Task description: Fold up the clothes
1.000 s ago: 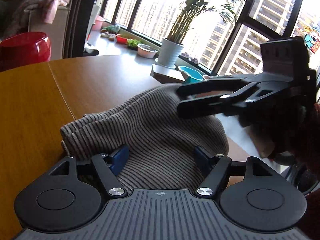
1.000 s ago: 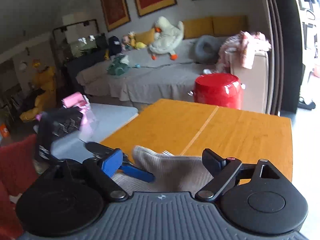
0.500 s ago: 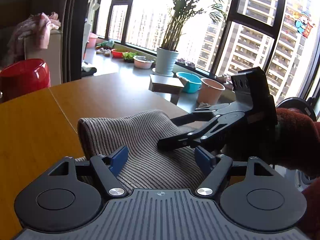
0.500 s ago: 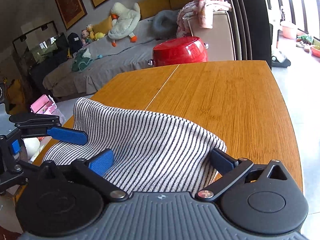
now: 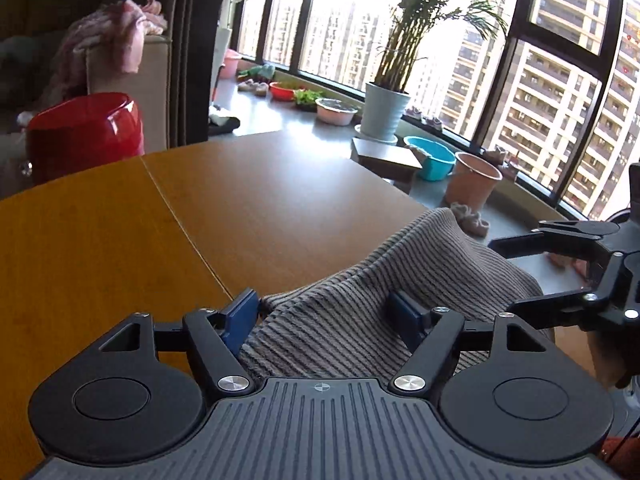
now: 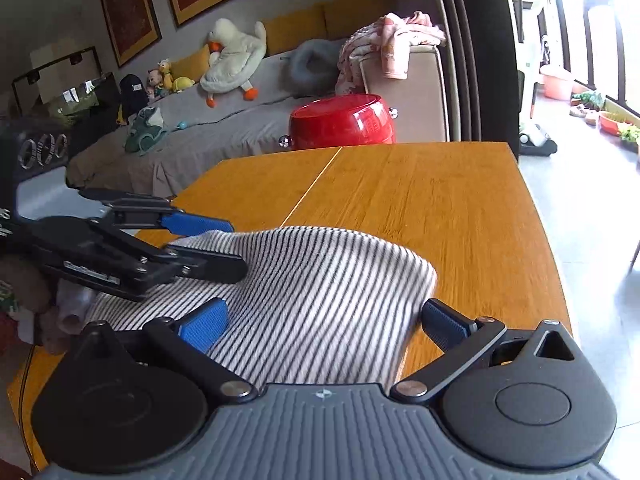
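A grey-and-white striped knit garment (image 5: 420,264) (image 6: 320,272) lies bunched on the near part of the wooden table (image 5: 240,200) (image 6: 440,200). My left gripper (image 5: 324,308) straddles one end of it; its jaws are opening, with cloth between the blue pads. In the right wrist view the left gripper (image 6: 236,248) reaches in from the left over the garment's edge. My right gripper (image 6: 324,320) stands wide open over the other end, its left pad on the cloth and its right pad just off the edge. It shows at the far right as the right gripper (image 5: 506,276).
A red round pot (image 5: 84,132) (image 6: 344,124) stands past the table's far edge. Beyond it are a sofa with a plush duck (image 6: 236,56) and pink clothes (image 6: 392,36) on its arm. A potted plant (image 5: 386,110) and basins (image 5: 432,158) line the window sill.
The right gripper has sunk onto the garment and opened wider. The left wrist view has swung so that the garment and right gripper now sit at its right. The cloth lies lower and flatter.
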`<state>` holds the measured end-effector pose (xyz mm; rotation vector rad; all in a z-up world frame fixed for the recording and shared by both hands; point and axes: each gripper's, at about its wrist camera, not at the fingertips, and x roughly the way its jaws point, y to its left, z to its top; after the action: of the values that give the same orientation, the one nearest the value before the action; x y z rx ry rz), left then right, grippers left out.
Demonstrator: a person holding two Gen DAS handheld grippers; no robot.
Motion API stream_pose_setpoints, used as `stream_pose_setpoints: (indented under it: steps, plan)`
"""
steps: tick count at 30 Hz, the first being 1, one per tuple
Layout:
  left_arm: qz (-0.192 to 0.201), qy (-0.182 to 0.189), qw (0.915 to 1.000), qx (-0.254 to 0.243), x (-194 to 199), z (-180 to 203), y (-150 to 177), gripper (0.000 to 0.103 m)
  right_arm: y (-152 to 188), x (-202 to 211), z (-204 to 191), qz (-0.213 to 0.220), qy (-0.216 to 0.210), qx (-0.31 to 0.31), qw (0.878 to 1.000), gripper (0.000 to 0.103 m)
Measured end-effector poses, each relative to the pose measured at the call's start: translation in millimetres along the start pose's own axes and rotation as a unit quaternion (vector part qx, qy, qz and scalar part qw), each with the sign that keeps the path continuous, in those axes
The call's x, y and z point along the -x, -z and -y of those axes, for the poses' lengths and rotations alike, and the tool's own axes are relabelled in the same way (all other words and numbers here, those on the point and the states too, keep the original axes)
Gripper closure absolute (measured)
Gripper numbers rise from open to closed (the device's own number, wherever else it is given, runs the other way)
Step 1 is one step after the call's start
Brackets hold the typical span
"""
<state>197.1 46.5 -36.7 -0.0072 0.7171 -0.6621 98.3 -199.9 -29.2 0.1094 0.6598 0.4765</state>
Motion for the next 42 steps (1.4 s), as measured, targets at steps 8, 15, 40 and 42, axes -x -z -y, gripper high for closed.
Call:
stream_pose_setpoints:
  steps: [8, 15, 40, 42]
  plan:
    - [0.012, -0.003, 0.9997, 0.021, 5, -6, 9, 0.022, 18, 65, 15, -0.024, -0.019, -0.128, 0.991, 0.000]
    - [0.008, -0.013, 0.9992, 0.037, 16, -6, 16, 0.022, 51, 20, 16, -0.143, -0.174, -0.279, 0.934, 0.000]
    - [-0.010, 0.042, 0.9943, 0.098, 42, 24, 51, 0.019, -36, -58, 7, -0.059, 0.003, -0.095, 0.994, 0.000]
    - [-0.009, 0.042, 0.9934, 0.106, 44, 22, 53, 0.019, -37, -61, 8, -0.062, 0.002, -0.092, 0.994, 0.000]
